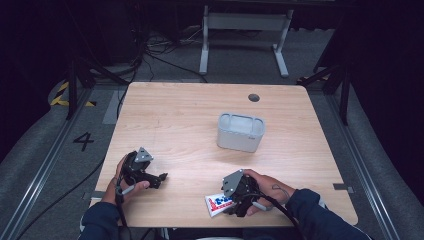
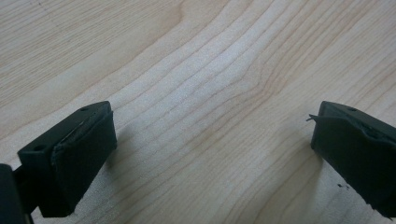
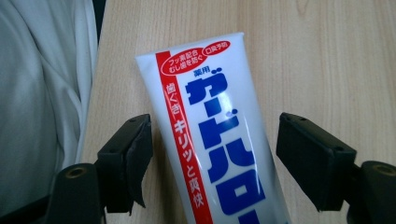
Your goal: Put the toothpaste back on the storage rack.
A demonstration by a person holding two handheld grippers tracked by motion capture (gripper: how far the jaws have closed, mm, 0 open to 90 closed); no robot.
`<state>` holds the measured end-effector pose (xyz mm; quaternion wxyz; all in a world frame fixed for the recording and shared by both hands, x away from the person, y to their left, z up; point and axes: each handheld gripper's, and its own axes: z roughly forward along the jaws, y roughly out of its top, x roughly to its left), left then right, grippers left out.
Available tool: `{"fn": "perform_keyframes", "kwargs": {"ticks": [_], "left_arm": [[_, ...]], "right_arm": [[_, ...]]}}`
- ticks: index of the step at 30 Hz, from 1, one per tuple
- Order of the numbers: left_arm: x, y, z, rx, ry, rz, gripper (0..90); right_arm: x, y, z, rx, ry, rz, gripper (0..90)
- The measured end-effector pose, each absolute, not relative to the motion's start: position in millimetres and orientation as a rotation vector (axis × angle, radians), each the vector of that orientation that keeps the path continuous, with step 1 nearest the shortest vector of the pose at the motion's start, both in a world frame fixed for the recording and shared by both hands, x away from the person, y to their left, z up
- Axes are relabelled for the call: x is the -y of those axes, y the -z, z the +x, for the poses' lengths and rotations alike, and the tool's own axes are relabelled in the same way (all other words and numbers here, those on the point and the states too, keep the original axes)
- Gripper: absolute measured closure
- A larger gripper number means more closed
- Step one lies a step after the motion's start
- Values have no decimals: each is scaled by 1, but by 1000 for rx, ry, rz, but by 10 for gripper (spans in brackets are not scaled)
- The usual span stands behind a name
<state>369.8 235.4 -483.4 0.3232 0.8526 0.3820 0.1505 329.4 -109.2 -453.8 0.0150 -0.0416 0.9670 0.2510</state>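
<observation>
A white toothpaste tube (image 3: 210, 135) with a red stripe and blue lettering lies flat on the wooden table (image 1: 190, 115) near its front edge. In the high view the tube (image 1: 216, 204) pokes out to the left from under my right gripper (image 1: 235, 202). My right gripper (image 3: 212, 154) stands open, one jaw on each side of the tube, with a gap on both sides. My left gripper (image 1: 159, 179) rests low at the front left of the table. In its own view my left gripper (image 2: 212, 149) is open over bare wood.
A grey-white rectangular container (image 1: 240, 132) stands open-topped right of the table's middle. A round cable hole (image 1: 254, 97) sits near the far edge. White cloth (image 3: 42, 93) hangs just past the table's front edge beside the tube. Cables and a frame stand (image 1: 245, 30) lie on the floor beyond.
</observation>
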Motion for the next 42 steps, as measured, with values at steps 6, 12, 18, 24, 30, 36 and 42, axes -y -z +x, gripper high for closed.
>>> {"fn": "perform_keyframes", "kwargs": {"ticks": [6, 12, 18, 24, 30, 36, 42], "left_arm": [[-235, 483, 370, -1001, -395, 2238, 5], [-235, 483, 370, -1002, -395, 2238, 5], [-235, 483, 369, -1011, -387, 2236, 5], [-235, 483, 369, -1009, -389, 2236, 5], [-235, 483, 369, -1009, -389, 2236, 5], [-235, 483, 370, -1006, -391, 2237, 5], [-235, 483, 370, -1002, -395, 2238, 5]], "right_arm": [[100, 454, 329, -3022, -755, -151, 283], [91, 457, 331, -3072, -741, -166, 264], [86, 455, 332, -3082, -702, -198, 330], [82, 453, 330, -3084, -653, -220, 362], [83, 451, 327, -3091, -628, -221, 402], [84, 450, 326, -3081, -629, -245, 453], [86, 450, 326, -3068, -639, -240, 487]]}}
